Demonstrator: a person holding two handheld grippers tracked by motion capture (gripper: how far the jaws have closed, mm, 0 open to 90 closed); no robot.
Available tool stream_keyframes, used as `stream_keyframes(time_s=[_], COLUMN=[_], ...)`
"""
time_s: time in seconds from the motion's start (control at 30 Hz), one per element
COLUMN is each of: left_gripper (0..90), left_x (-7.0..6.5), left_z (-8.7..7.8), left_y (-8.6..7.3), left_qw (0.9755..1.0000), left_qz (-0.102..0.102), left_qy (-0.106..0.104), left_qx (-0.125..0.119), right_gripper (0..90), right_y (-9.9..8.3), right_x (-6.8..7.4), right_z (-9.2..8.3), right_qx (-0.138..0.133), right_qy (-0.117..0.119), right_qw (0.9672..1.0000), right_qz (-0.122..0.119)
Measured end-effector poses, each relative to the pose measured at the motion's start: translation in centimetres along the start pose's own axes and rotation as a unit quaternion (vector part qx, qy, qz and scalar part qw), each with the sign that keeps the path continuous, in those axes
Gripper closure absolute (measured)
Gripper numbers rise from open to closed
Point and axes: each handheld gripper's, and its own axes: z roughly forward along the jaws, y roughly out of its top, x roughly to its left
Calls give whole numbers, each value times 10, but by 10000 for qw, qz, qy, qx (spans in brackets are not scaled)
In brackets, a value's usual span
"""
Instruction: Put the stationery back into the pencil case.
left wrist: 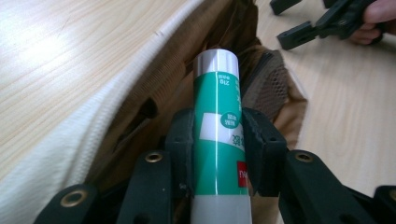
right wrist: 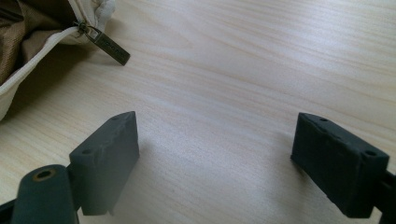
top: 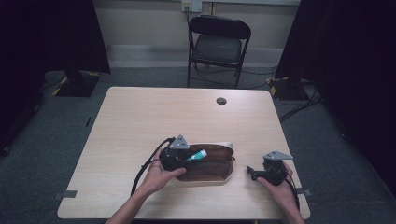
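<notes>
My left gripper (left wrist: 218, 154) pinches a green glue stick (left wrist: 218, 135) over the open brown pouch (top: 212, 169); my right gripper (right wrist: 229, 158) rests spread above the table (right wrist: 243, 70).

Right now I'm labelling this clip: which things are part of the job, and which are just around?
In use:
- green glue stick, gripped in left claw
- open brown pouch
- right claw, open, beside the pouch

Just around:
- folding chair
- table's cable hole

Glue stick (top: 198, 155) over open pouch (top: 212, 170) on table (top: 140, 121); chair (top: 218, 44) behind table.
</notes>
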Motion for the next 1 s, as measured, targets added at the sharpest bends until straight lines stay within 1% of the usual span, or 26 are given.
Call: stream_keyframes(time_s=[0.13, 0.23, 0.33, 0.37, 0.43, 0.47, 0.5, 0.53, 0.57, 0.67, 0.73, 0.8, 0.83, 0.87, 0.9, 0.93, 1.0], left_gripper=[657, 655, 653, 652, 637, 611, 596, 596, 597, 596, 597, 594, 603, 622, 624, 635, 637], left_x=[2, 4, 6, 6, 6, 6, 6, 6, 7, 7, 7, 6, 7, 7, 8, 8, 9], left_z=[5, 8, 10, 11, 11, 11, 11, 11, 10, 8, 6, 4, 2, 1, 0, -1, -2], left_y=[1, 1, 1, 0, 0, 1, 1, 1, 1, 1, 1, 0, 0, 0, 0, 1, 0], left_qw=[10000, 9999, 9999, 9999, 9999, 9999, 9998, 9998, 9998, 9998, 9999, 9997, 9997, 9997, 9996, 9997, 9997], left_qz=[-13, -63, -37, -98, -56, -55, -40, -84, -58, -78, -52, -2, -59, -113, -109, -112, -161], left_qy=[21, 42, 46, 49, 86, 107, 152, 158, 171, 160, 163, 208, 125, 127, 106, 111, 84], left_qx=[30, 86, 98, 76, 107, 109, 97, 54, 56, -1, -15, -110, -204, -196, -239, -189, -192], right_gripper=[139, 139, 139, 139, 139, 139, 139, 139, 139, 139, 139, 139, 139, 139, 139, 139, 139], right_y=[0, 0, 0, 0, 0, 0, 0, 0, 0, 0, 0, 0, 0, 0, 0, 0, 0], right_x=[0, 0, 0, 0, 0, 0, 0, 0, 0, 0, 0, 0, 0, 0, 0, 0, 0], right_z=[0, 0, 0, 0, 0, 0, 0, 0, 0, 0, 0, 0, 0, 0, 0, 0, 0], right_qx=[-1, -1, -2, -1, -1, -1, -2, -2, -2, -1, -2, -2, -2, -2, -2, -2, -3], right_qy=[1, 1, 1, 3, 1, 1, 1, 1, 2, 3, 4, 2, 2, 4, 1, 3, 2], right_qw=[10000, 10000, 10000, 10000, 10000, 10000, 10000, 10000, 10000, 10000, 10000, 10000, 10000, 10000, 10000, 10000, 10000], right_qz=[-3, -3, -5, -3, 0, -4, -7, -5, -4, -4, -3, -4, -5, -4, -4, -3, -9])
